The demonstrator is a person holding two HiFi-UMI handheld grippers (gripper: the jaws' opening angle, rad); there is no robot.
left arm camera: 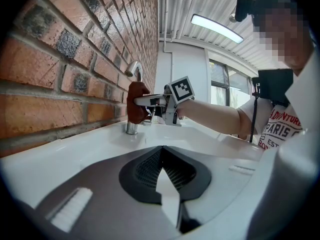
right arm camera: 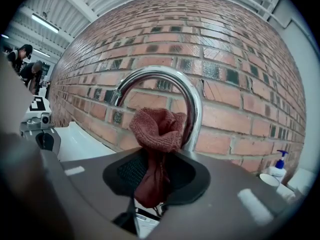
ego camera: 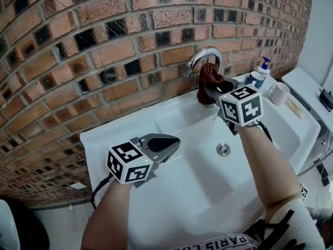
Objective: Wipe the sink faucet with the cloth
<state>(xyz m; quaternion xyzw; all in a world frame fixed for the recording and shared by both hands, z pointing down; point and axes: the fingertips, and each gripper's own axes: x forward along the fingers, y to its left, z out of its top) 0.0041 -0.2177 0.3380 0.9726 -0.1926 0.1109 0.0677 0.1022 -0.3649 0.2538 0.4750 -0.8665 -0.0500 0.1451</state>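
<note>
A chrome arched faucet (ego camera: 202,56) rises at the back of the white sink (ego camera: 117,134). My right gripper (ego camera: 209,90) is shut on a dark red cloth (ego camera: 209,76), which is bunched against the faucet's upright part below the arch. The right gripper view shows the cloth (right arm camera: 159,129) pinched between the jaws and pressed on the faucet (right arm camera: 167,78). My left gripper (ego camera: 170,142) hovers over the basin's left side, shut and holding nothing. From the left gripper view the faucet (left arm camera: 134,70) and cloth (left arm camera: 135,103) lie far ahead.
A brick wall (ego camera: 104,46) stands right behind the sink. A pump soap bottle (ego camera: 264,65), a cup (ego camera: 255,78) and a white mug (ego camera: 279,93) stand on the right rim. The drain (ego camera: 222,149) sits mid-basin.
</note>
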